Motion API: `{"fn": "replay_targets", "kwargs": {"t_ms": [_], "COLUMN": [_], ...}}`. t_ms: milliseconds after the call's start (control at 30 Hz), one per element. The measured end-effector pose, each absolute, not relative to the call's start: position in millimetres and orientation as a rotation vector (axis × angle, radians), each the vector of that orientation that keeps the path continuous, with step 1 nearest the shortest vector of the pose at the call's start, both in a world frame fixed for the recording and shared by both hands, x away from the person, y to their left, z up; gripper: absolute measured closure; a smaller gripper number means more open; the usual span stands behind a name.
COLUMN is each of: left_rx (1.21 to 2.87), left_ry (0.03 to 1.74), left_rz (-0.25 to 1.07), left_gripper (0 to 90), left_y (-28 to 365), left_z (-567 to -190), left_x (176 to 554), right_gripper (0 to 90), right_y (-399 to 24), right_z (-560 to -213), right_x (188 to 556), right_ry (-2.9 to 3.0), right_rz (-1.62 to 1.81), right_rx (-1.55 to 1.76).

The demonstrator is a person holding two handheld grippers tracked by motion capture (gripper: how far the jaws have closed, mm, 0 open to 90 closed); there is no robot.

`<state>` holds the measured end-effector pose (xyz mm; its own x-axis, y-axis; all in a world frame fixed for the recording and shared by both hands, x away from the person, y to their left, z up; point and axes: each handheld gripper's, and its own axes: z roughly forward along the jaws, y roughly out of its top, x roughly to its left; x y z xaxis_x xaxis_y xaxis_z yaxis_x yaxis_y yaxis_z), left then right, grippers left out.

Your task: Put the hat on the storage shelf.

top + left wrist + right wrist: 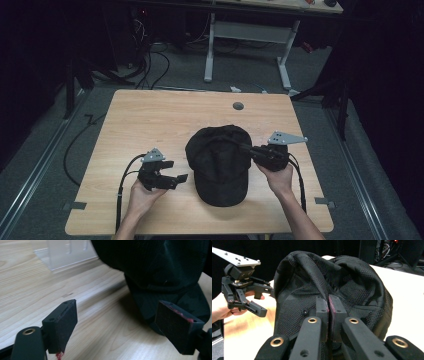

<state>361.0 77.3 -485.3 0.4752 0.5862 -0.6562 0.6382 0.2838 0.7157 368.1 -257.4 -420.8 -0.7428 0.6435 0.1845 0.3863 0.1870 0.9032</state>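
A black mesh cap [220, 165] lies on the wooden table [150, 115], its brim toward the front edge. My right gripper [245, 146] comes in from the cap's right side. In the right gripper view its jaws [328, 300] are shut on a raised fold of the cap [352, 277]. My left gripper [176, 170] is held just above the table to the left of the cap, open, with nothing between its pads. In the left gripper view the jaws [117, 315] stand wide apart and the cap [160, 270] lies ahead at the right, untouched. The right gripper view also shows the left gripper [267, 302].
A round cable hole [238, 106] sits near the table's far edge. Behind the table stands a desk with white legs [247, 35]. Black cables [75, 145] lie on the grey floor at the left. Bare wood surrounds the cap on the left and far side.
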Motion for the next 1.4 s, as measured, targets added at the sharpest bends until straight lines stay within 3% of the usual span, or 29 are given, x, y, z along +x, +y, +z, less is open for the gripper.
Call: {"fn": "replay_targets", "kwargs": {"t_ms": [867,1400], "left_rx": [1.441,1.451], "left_ry": [1.048,0.998], "left_rz": [-0.246,-0.322], "left_gripper": [20.7,49.4], "left_y": [44,50], "left_z": [-472,-465], "left_x": [362,354], "right_gripper": [87.6,87.4], "right_y": [-250,-250], "right_z": [-413,-415], "right_x": [359,370], "right_ry": [2.228,2.181], "right_rz": [1.661,1.618], "right_rx": [0.843,0.846]}}
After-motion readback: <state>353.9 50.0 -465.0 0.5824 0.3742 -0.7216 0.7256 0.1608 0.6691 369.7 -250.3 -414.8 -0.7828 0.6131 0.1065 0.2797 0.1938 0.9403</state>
